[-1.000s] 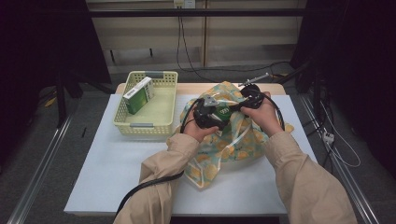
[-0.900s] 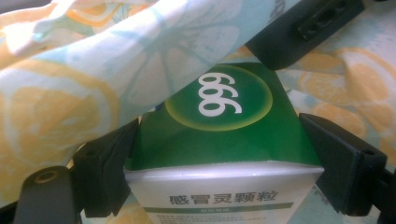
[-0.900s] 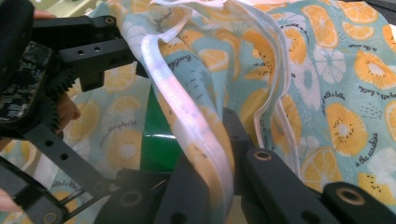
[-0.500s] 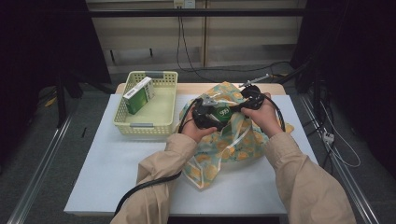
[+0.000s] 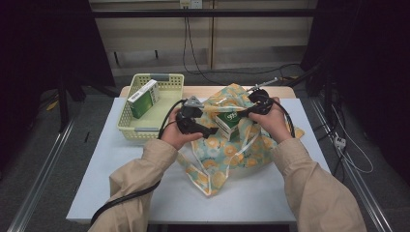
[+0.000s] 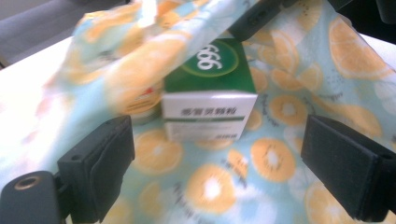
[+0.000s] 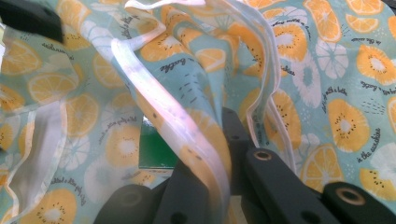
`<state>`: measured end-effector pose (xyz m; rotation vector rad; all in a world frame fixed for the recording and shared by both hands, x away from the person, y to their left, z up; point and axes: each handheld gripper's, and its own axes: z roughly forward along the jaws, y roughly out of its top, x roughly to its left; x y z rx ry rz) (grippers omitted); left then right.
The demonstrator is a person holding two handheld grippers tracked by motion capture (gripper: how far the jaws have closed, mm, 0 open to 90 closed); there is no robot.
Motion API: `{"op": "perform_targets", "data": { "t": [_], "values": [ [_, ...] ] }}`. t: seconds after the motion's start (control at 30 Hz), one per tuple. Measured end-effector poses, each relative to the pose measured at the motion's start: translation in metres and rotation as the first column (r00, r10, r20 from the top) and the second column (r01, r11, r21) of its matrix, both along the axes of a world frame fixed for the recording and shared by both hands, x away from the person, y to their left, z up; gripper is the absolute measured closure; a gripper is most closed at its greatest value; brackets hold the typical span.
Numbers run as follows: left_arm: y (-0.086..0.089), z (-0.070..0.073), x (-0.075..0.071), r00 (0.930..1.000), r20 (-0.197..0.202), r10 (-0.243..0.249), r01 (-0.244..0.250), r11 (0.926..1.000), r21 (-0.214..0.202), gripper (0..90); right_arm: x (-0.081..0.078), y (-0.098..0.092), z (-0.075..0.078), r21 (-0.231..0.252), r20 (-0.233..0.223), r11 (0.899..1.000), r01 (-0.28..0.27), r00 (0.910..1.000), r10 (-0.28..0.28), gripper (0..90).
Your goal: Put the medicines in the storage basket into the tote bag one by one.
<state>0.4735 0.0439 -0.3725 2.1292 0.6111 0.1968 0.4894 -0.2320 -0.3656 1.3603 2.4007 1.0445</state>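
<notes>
**Left gripper lets go of the green box; right gripper pinches the bag's edge**

High view: a fruit-print fabric bag (image 5: 232, 150) lies on the white table (image 5: 121, 188), right of centre. The left gripper (image 5: 209, 130) is at the bag's left side, its jaws spread and pointing right toward a green-and-white medicine box (image 5: 228, 122) that sits at the bag's mouth. The right gripper (image 5: 246, 112) reaches in from the right, just beyond the box, and its jaws are clamped on the bag's fabric. Left and farther back stands a pale yellow plastic basket (image 5: 126, 126) holding a second green-and-white box (image 5: 143, 98).

Left gripper view: the two black jaws stand wide apart and have just been opening. The medicine box (image 6: 210, 91) rests on the orange-slice cloth (image 6: 275, 158) ahead of the pads, between them in line but touched by neither. A round orange-rimmed object beside the box is too blurred to name.

Right gripper view: the jaws are closed tight, with a white-bound hem of the bag (image 7: 163, 116) drawn between them. A green face of the box (image 7: 154, 149) peeks out just beyond the hem, under the folds.
</notes>
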Motion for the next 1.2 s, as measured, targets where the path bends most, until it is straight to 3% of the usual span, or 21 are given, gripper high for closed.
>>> {"op": "perform_targets", "data": {
  "t": [0.07,0.13,0.27,0.47,0.67,1.0,1.2],
  "values": [
    [0.012,0.004,0.003,0.9999,-0.009,0.013,-0.013,0.9999,-0.009,9.8,0.000,-0.001,0.001,0.001,0.001,1.000,0.003,1.0000,-0.003,90.0],
    [0.022,0.009,0.005,0.9998,0.001,0.022,-0.022,0.9997,0.011,9.9,0.000,-0.001,0.001,0.003,0.004,1.000,0.003,1.0000,-0.003,90.0],
    [0.040,0.018,0.012,0.9988,-0.008,0.048,-0.048,0.9988,-0.006,9.6,0.000,-0.001,0.001,0.002,0.004,1.000,0.004,1.0000,-0.004,90.0],
    [0.068,0.025,0.028,0.9935,0.002,0.114,-0.114,0.9934,0.015,9.4,-0.001,-0.004,0.003,0.001,0.007,1.000,0.007,1.0000,-0.007,90.0],
    [0.088,0.023,0.045,0.9842,-0.002,0.177,-0.177,0.9832,0.045,9.0,-0.001,-0.006,0.004,0.000,0.008,1.000,0.008,0.9999,-0.008,90.0],
    [0.107,0.019,0.067,0.9733,0.024,0.228,-0.230,0.9703,0.076,9.1,0.000,-0.007,0.003,0.009,-0.001,1.000,0.008,1.0000,-0.008,90.0],
    [0.116,0.012,0.078,0.9649,0.003,0.263,-0.262,0.9622,0.074,9.3,0.000,-0.009,0.004,0.014,0.001,1.000,0.008,1.0000,-0.008,90.0]
  ]
}}
